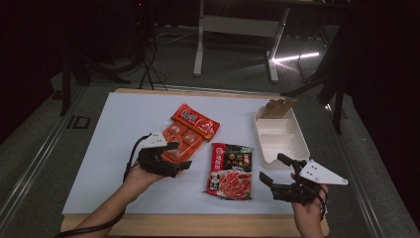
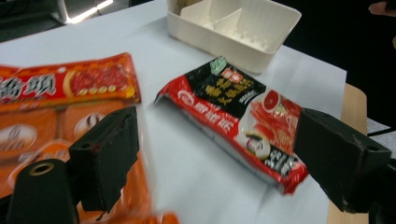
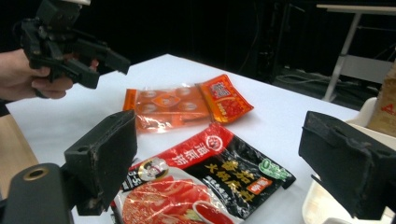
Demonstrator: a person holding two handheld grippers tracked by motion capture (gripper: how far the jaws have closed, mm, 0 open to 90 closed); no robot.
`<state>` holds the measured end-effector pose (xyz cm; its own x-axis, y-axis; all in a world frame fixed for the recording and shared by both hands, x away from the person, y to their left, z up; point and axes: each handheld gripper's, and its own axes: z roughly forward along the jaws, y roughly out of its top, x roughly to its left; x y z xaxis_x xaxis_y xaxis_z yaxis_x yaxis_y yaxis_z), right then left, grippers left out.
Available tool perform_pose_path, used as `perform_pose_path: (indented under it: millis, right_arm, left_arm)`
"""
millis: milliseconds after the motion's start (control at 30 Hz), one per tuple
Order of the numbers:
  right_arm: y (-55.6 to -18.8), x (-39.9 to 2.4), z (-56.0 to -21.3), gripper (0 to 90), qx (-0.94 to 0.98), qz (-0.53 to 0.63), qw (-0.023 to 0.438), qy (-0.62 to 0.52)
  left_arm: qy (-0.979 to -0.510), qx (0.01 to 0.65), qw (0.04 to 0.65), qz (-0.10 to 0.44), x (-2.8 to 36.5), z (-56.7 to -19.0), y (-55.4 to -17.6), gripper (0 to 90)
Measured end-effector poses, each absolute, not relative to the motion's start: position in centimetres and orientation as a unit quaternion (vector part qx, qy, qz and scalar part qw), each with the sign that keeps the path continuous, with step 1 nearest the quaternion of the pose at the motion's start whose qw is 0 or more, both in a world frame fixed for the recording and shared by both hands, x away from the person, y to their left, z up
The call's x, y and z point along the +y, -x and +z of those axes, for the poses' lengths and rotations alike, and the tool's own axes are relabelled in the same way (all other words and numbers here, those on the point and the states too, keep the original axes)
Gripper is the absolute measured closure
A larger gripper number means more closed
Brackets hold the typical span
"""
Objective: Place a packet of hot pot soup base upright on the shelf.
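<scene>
High view: the left gripper [image 1: 171, 156], jaws apart and clamping nothing, hovers over the orange packet [image 1: 188, 131] at 9 o'clock on the counter [image 1: 124, 129]. The right gripper [image 1: 275, 171], jaws apart and empty, sits at 4 o'clock beside the red-and-black packet [image 1: 231, 170].

Left gripper view: that packet [image 2: 233, 119] lies before the white tray [image 2: 233, 28].

Right gripper view: the orange packet [image 3: 187, 102] lies at 12 o'clock.

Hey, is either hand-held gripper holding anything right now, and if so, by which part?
Nothing is held. The left hand-held gripper hangs open over the orange packet, and the right hand-held gripper is open beside the red and black packet.
</scene>
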<state>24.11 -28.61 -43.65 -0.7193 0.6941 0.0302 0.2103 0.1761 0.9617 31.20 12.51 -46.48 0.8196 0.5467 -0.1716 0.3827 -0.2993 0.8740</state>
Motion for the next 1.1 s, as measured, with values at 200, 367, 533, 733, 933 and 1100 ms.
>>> perform_pose_path:
  millis: [200,367,533,733,933,1100]
  right_arm:
    - [-24.1,-28.5,-43.8,10.6,0.734,0.560,0.210,-0.323]
    - [-24.0,-28.1,-43.9,10.6,0.737,0.555,0.210,-0.323]
    - [-24.0,-27.9,-44.0,13.3,0.741,0.550,0.204,-0.325]
    - [-23.8,-28.0,-44.0,17.4,0.740,0.552,0.204,-0.325]
    - [-23.7,-27.7,-44.1,19.2,0.746,0.547,0.202,-0.321]
    - [-23.6,-27.8,-44.1,19.2,0.744,0.550,0.204,-0.321]
  left_arm:
    - [-0.814,0.281,0.504,0.070,10.3,-46.7,-33.1,21.9]
    - [-0.819,0.284,0.493,0.071,8.6,-47.2,-34.6,24.1]
    - [-0.827,0.286,0.479,0.072,7.0,-47.9,-36.1,28.5]
    - [-0.827,0.311,0.463,0.073,5.5,-48.8,-37.7,28.5]
    - [-0.829,0.326,0.448,0.078,4.0,-49.5,-39.0,33.3]
    - [-0.832,0.326,0.443,0.073,3.2,-50.4,-40.1,37.3]
